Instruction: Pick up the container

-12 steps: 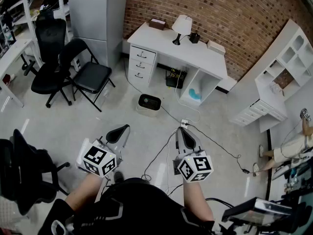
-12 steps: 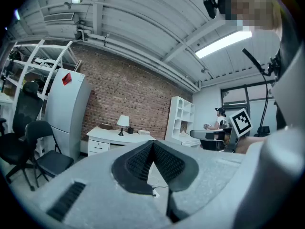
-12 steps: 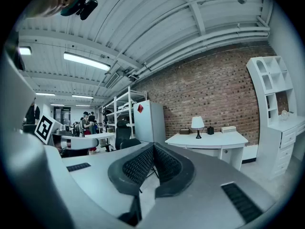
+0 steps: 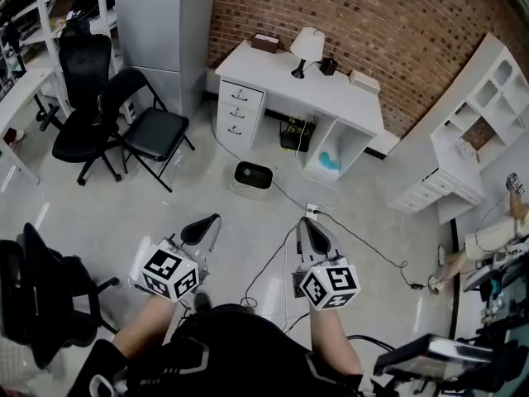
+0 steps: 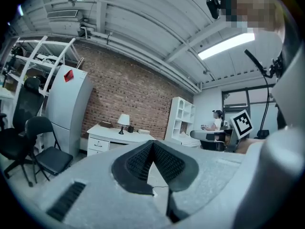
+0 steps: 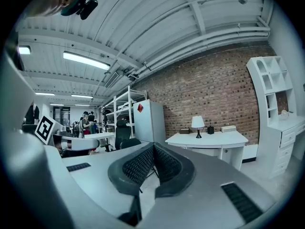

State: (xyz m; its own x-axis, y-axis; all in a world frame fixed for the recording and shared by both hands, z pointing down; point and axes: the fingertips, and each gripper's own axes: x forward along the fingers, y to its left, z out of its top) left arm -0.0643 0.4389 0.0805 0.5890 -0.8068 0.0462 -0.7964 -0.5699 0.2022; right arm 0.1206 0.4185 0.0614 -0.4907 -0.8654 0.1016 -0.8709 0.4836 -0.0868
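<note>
Container (image 4: 253,174), a small pale bin with a dark top, stands on the floor (image 4: 99,197) in the head view, in front of the desk (image 4: 281,69) and near its drawers. It is well apart from both grippers and nothing touches it. A power strip (image 4: 312,209) lies on the floor between it and the right gripper (image 4: 304,222). The left gripper (image 4: 208,219) is held beside the right one, low in the frame, and both point toward the desk with their marker cubes up. A lamp (image 4: 307,48) stands on the desk against the brick wall (image 4: 372,15), and a folding chair (image 4: 153,126) is off to the left. In the left gripper view, the left gripper (image 5: 152,144) has its ribbed pads pressed together at the tips with nothing between them. Beyond it are the desk (image 5: 114,133), the lamp (image 5: 124,120), a grey fridge (image 5: 66,109) and a white shelf (image 5: 181,118); its body hides the floor below. In the right gripper view, the right gripper (image 6: 153,147) is likewise closed tip to tip and empty. It looks level across the room at the desk (image 6: 209,140), the lamp (image 6: 198,124), the fridge (image 6: 147,120) and the shelf (image 6: 274,94).
</note>
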